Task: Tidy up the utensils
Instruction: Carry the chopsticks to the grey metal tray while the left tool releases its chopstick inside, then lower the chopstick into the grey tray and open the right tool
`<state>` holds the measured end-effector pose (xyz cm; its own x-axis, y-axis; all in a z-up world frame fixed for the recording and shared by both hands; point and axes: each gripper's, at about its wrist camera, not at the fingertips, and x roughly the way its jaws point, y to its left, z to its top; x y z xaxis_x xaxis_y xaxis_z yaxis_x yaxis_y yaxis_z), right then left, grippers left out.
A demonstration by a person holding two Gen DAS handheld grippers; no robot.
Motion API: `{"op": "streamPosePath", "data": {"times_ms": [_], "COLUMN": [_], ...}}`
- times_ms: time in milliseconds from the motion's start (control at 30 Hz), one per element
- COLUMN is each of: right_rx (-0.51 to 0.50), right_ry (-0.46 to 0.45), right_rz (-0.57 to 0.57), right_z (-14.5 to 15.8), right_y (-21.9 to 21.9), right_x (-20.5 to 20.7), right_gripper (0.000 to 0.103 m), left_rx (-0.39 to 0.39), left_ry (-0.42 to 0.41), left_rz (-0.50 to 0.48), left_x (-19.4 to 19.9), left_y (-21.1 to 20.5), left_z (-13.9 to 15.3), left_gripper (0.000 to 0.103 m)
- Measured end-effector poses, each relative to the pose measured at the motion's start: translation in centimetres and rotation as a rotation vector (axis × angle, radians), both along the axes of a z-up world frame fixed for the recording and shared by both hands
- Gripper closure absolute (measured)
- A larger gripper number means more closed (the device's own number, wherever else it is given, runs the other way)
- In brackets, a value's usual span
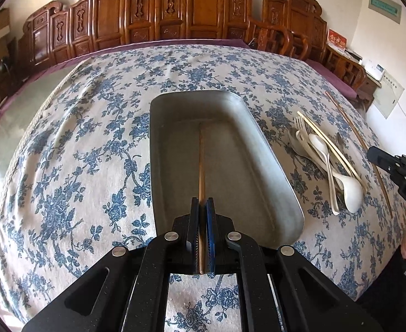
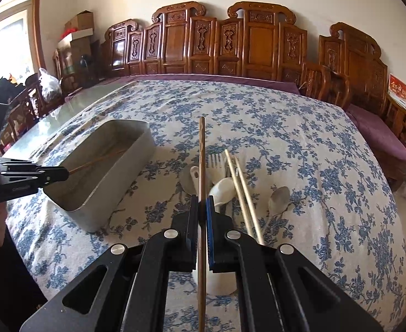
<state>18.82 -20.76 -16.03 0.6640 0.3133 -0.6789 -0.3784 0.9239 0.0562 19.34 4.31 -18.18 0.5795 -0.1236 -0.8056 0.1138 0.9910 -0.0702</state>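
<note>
Two brown wooden chopsticks are occupying your grippers, one apiece. Your left gripper (image 1: 202,202) is clamping its jaws on the first chopstick (image 1: 201,160), which is running straight ahead of the fingers into the grey rectangular metal tray (image 1: 261,138) on the blue-flowered tablecloth (image 1: 78,138). Your right gripper (image 2: 202,202) is pinching the second chopstick (image 2: 202,149) near its middle, the stick pointing forward above the cloth. Just ahead and to the right of that gripper, a heap of white plastic spoons (image 2: 225,186), a white fork (image 2: 216,161), pale chopsticks (image 2: 241,191) and a metal spoon (image 2: 279,197) is lying. The tray is sitting to the left of it.
</note>
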Motion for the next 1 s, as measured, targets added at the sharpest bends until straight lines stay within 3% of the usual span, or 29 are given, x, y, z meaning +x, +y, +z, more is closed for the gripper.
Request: {"op": "streamPosePath", "data": {"times_ms": [167, 233, 267, 567, 1000], "right_rx": [-0.004, -0.009, -0.009, 0.063, 0.100], "right_ry": [0.003, 0.002, 0.002, 0.041, 0.155], "right_rz": [0.032, 0.048, 0.054, 0.123, 0.152], "right_z": [0.6, 0.9, 1.1, 2.6, 0.3], "right_y": [1.7, 2.7, 3.1, 8.5, 16.2], "right_x": [-0.4, -0.5, -0.5, 0.4, 4.8], "right_gripper": [0.097, 0.097, 0.097, 0.097, 0.097], "left_rx": [-0.012, -0.015, -0.016, -0.026, -0.029], "left_ry": [-0.010, -0.023, -0.031, -0.107, -0.143], "left_rz": [0.004, 0.010, 0.011, 0.049, 0.105], "left_x": [0.1, -0.1, -0.1, -0.9, -1.2], "left_y": [0.3, 0.5, 0.6, 2.6, 5.7], "left_z": [0.4, 0.8, 0.9, 3.2, 4.4], "left_gripper": [0.097, 0.083, 0.081, 0.081, 0.081]}}
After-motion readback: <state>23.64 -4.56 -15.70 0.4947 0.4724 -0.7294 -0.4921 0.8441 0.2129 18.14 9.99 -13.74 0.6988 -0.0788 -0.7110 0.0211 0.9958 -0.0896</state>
